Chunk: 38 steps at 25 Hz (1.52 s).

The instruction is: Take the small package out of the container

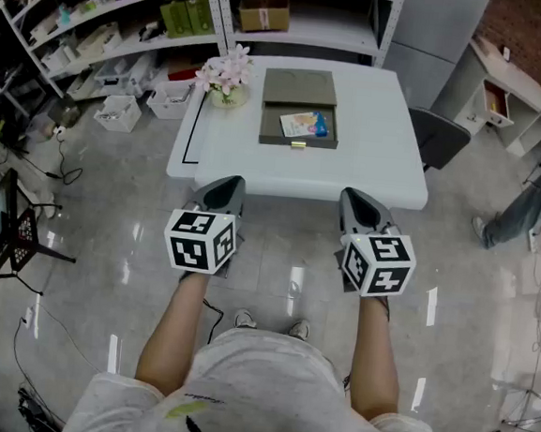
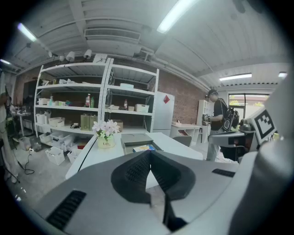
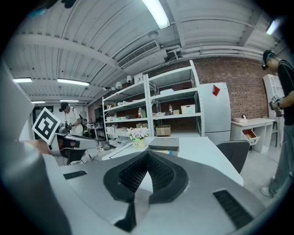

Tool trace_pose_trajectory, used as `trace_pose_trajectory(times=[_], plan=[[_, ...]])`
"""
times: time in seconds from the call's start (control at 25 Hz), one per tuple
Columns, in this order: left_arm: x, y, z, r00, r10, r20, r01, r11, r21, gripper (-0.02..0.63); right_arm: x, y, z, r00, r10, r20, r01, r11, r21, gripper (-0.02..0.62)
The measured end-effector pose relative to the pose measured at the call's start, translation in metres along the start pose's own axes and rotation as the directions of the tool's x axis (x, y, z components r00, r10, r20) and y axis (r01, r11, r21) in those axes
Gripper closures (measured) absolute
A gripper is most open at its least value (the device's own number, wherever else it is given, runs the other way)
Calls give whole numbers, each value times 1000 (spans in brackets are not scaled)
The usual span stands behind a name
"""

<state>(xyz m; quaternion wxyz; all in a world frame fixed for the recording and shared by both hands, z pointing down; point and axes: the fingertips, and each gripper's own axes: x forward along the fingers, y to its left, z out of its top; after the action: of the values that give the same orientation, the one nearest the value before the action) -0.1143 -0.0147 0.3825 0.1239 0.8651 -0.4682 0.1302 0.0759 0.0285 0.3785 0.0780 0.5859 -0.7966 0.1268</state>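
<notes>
An olive-grey box container (image 1: 300, 109) lies on the white table (image 1: 381, 135) with its drawer pulled toward me. In the drawer rests the small blue and yellow package (image 1: 305, 124), also seen as the package (image 2: 143, 148) in the left gripper view. My left gripper (image 1: 222, 193) and right gripper (image 1: 359, 207) hover side by side before the table's near edge, short of it. Both are shut with nothing between the jaws; the left gripper (image 2: 149, 153) and right gripper (image 3: 147, 153) show tips meeting.
A vase of pink flowers (image 1: 228, 77) stands at the table's back left. A dark chair (image 1: 435, 137) sits at the right side. Shelving (image 1: 128, 19) with boxes lines the back wall. A person (image 1: 535, 201) stands at far right. A stand (image 1: 6, 225) is on the left floor.
</notes>
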Motion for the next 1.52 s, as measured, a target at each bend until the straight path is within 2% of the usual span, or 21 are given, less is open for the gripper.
trace_pose_trajectory(times=[0.44,0.68,1.0,1.12,1.52], plan=[[19,-20,3,1000,-4,4,4,1000,5,603,5,-12,-2,999,47,-3,-47,999,-18,592],[30,-40,6,1000,16,9,-16,1000,3,603,2,-26,-2,995,103,-1,-103,994,-34,594],[40,-57,3,999,48,6,-48,999,-5,603,5,-38,-11,985,170,-42,-172,983,-56,592],[48,-57,2,999,52,2,-52,999,-8,603,12,-42,-12,982,184,-52,-186,981,-58,574],[101,-37,5,999,33,-17,-33,999,-20,603,61,-64,-14,979,182,-93,-189,980,-68,571]])
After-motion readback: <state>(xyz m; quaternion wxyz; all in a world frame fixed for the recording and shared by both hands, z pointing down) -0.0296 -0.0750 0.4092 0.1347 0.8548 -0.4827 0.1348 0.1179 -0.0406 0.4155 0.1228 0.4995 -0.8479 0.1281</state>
